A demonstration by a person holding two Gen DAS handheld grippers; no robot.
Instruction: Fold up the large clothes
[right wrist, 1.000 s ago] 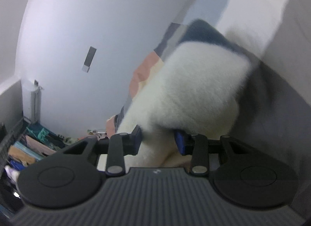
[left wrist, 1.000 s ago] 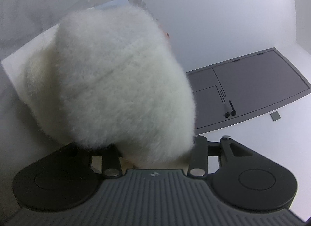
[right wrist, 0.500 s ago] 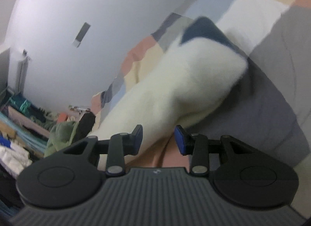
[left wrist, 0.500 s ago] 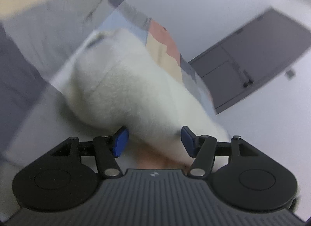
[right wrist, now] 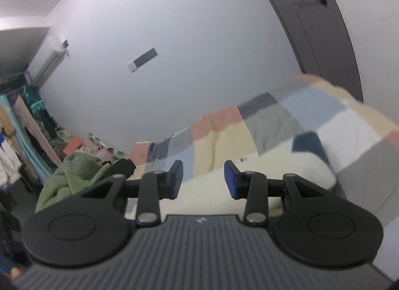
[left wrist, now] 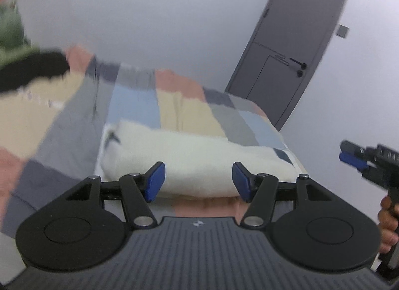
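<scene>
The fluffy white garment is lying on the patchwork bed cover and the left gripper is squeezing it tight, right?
Not quite. The fluffy white garment does lie on the patchwork bed cover, but the left gripper is not squeezing it. In the left wrist view its blue pads stand wide apart with nothing pinched between them; the garment lies beyond them.

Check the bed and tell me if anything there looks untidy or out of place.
The folded cream fleece garment lies neatly on the patchwork bedspread. What stands out is the far end of the bed: a green garment and a black one lie there crumpled in a heap, not folded.
</scene>
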